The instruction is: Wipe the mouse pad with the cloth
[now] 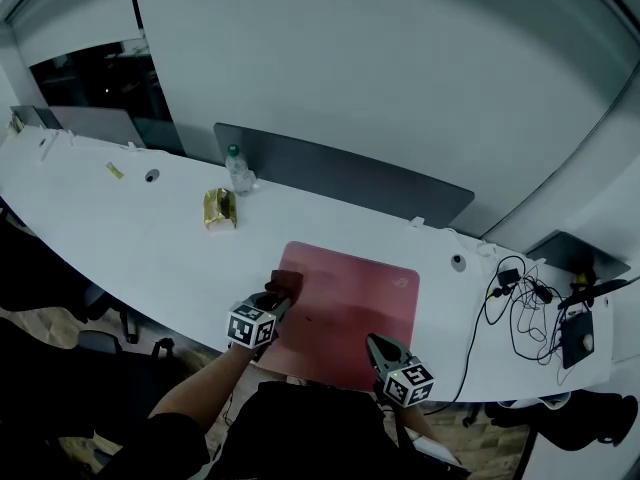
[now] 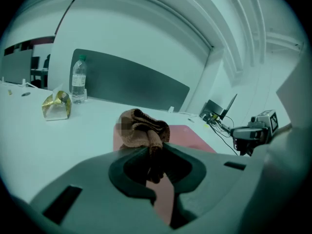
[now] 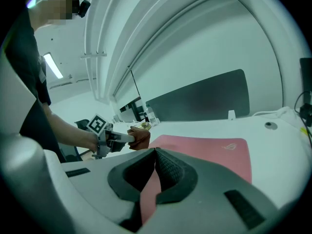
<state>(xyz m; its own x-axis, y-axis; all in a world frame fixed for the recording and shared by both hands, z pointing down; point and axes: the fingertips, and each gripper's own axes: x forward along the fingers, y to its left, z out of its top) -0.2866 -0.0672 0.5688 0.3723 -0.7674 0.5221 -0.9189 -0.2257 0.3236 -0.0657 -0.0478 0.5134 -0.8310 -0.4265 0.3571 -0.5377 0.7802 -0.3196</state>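
A red mouse pad (image 1: 352, 308) lies on the white table (image 1: 130, 238) at its near edge. My left gripper (image 1: 283, 296) is shut on a bunched brown cloth (image 1: 287, 282) over the pad's left edge. In the left gripper view the cloth (image 2: 144, 129) sticks up out of the closed jaws, with the pad (image 2: 190, 134) beyond it. My right gripper (image 1: 372, 341) hovers at the pad's near right corner, shut with nothing in it. The right gripper view shows the pad (image 3: 204, 150) ahead and the cloth (image 3: 139, 138) held at the left.
A water bottle (image 1: 237, 168) and a gold packet (image 1: 220, 209) stand behind the pad to the left. A grey divider panel (image 1: 340, 178) runs along the table's back. Cables (image 1: 525, 303) and a small device lie at the right end.
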